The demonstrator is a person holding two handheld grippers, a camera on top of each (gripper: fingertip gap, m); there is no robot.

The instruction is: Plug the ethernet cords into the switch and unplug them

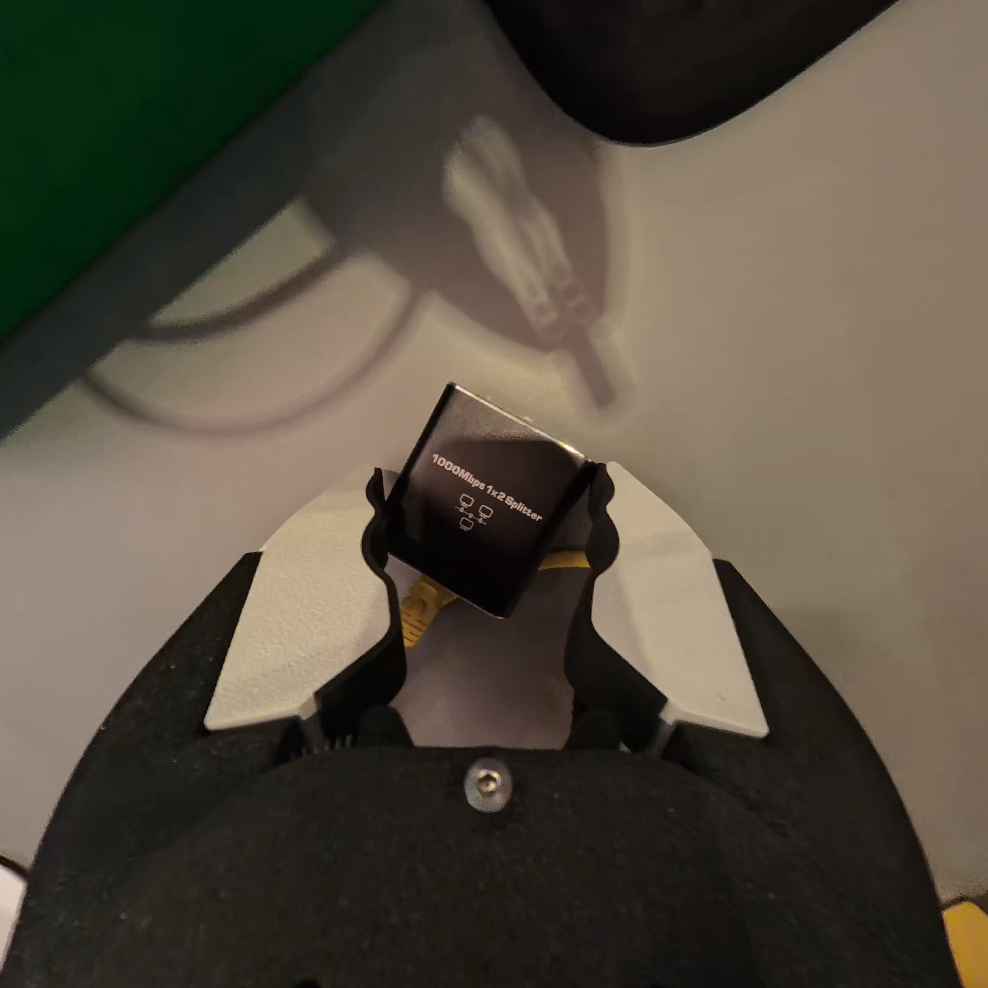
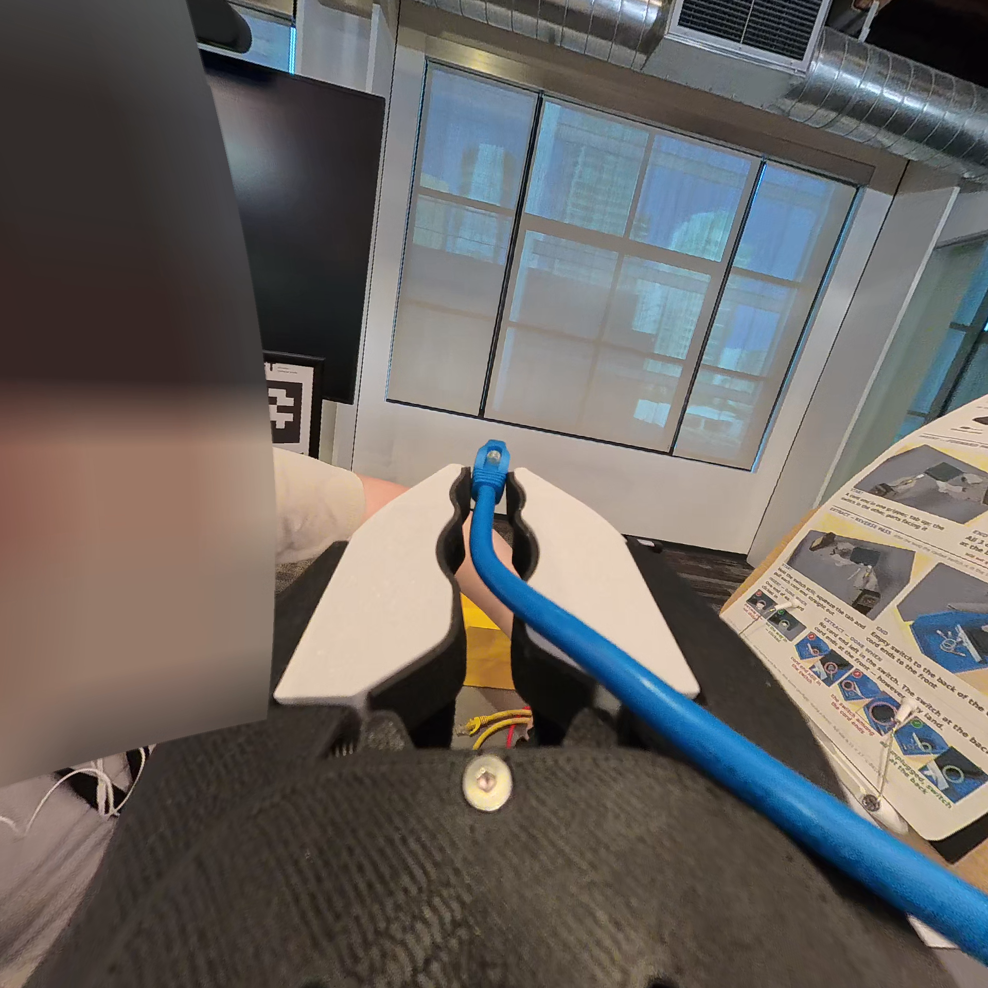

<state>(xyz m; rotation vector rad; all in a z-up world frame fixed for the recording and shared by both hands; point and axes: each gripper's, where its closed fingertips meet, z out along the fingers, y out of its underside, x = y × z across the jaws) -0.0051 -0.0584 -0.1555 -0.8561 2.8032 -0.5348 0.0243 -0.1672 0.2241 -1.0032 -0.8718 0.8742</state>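
In the left wrist view, the left gripper [image 1: 484,481] is clamped on 1 small black switch [image 1: 476,513], a glossy box with white print on its top face, tilted so its far corner points to the upper left of the frame. Both black pads press its sides. Under the switch, 1 yellow ethernet plug [image 1: 419,609] shows at lower centre between the fingers, its end hidden by the box. Behind lies a pale desk [image 1: 802,321], blurred. On it, in the upper middle, sits 1 blurred pale bundle of cord [image 1: 513,224], and 1 grey cord [image 1: 256,417] curves across the left. A green band [image 1: 96,117] fills the upper left corner, and 1 dark rounded object [image 1: 668,59] hangs in at the top.

In the right wrist view, the right gripper [image 2: 489,481] is closed on 1 blue ethernet cord [image 2: 695,711] just behind its blue plug [image 2: 492,460], which sticks out past the fingertips at frame centre. The cord runs back over the right finger to the lower right corner. A large gridded window [image 2: 615,267] fills the background, with 1 dark monitor [image 2: 305,214] to its left and silver ducting [image 2: 882,91] along the top. 1 printed instruction sheet [image 2: 882,615] leans at the right edge. Below the fingers, yellow and red cords [image 2: 497,722] lie in a tangle. A person's arm [image 2: 385,497] shows left of the fingers.
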